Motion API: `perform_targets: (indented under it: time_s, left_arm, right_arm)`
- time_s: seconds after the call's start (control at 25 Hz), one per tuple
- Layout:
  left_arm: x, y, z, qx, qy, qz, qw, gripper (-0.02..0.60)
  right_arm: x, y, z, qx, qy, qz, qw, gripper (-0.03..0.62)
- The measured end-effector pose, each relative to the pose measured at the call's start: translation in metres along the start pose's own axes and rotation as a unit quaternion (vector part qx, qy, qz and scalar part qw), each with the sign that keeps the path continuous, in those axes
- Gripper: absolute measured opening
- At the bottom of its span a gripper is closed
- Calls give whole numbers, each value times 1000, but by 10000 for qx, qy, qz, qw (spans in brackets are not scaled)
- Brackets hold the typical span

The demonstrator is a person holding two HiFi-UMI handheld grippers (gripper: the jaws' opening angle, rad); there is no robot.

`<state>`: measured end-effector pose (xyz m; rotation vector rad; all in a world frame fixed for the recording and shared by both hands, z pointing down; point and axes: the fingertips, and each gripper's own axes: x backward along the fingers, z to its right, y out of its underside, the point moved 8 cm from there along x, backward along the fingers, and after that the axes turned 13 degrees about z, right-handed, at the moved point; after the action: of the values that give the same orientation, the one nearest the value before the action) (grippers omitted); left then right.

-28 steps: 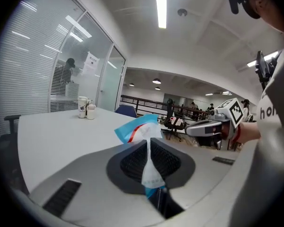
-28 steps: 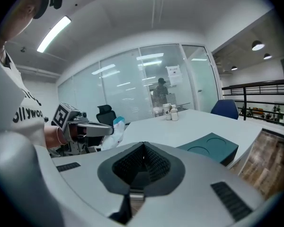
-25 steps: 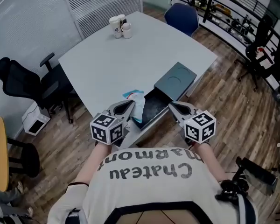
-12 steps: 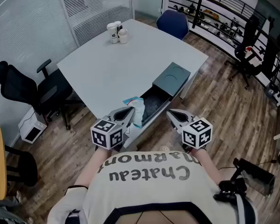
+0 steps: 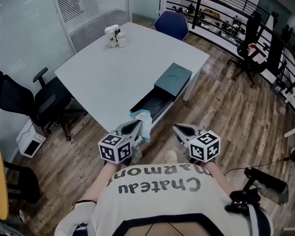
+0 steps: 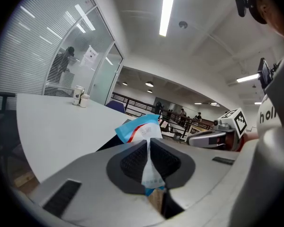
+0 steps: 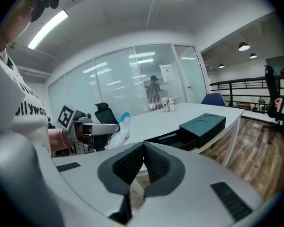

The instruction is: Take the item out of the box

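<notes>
While the left tool (image 6: 149,148) is clamping its dark ribbed pads (image 6: 132,161) on a thin white and blue plastic packet (image 6: 141,129) with a red stripe, the packet's upper end is sticking out past the pad tips and its lower edge is showing behind them. Seen from the head view, it is hanging in the air at the near edge of the white rectangular tabletop (image 5: 103,70). There it is just beside the near end of the dark teal cardboard box (image 5: 173,80), whose shallow black tray (image 5: 152,102) is lying slid out towards the person. The right tool (image 7: 143,151) is hovering to the packet's right, over the wooden floor (image 5: 221,107), its pads pressing together with nothing between them. A cluster of white paper cups (image 5: 113,36) is standing at the tabletop's far edge, well apart from the box.
</notes>
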<state>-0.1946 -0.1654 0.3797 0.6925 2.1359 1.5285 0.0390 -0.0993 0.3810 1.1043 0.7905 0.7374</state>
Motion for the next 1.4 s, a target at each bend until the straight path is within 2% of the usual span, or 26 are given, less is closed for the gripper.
perform_targets:
  time_s: [0.12, 0.32, 0.68, 1.0, 1.16, 1.4]
  left_arm:
    - [3, 12, 9, 74, 102, -102, 9999, 26]
    - [14, 28, 24, 220, 130, -91, 9996, 26]
    - [18, 10, 36, 66, 42, 221, 9997, 25]
    - [15, 7, 72, -101, -253, 367, 9990, 25]
    - [15, 9, 90, -29, -449, 495, 9978, 25]
    - [14, 15, 126, -14, -539, 542, 9971, 23]
  right_arm:
    - [12, 10, -5, -217, 7, -67, 9997, -2]
    - [27, 19, -7, -258, 34, -134, 9996, -2]
    - [36, -2, 7, -95, -39, 183, 9998, -2]
    - [72, -11, 32, -44, -76, 335, 9994, -2]
    - [95, -15, 40, 51, -125, 333, 9994, -2]
    - [139, -12, 50, 86, -134, 287, 9995, -2]
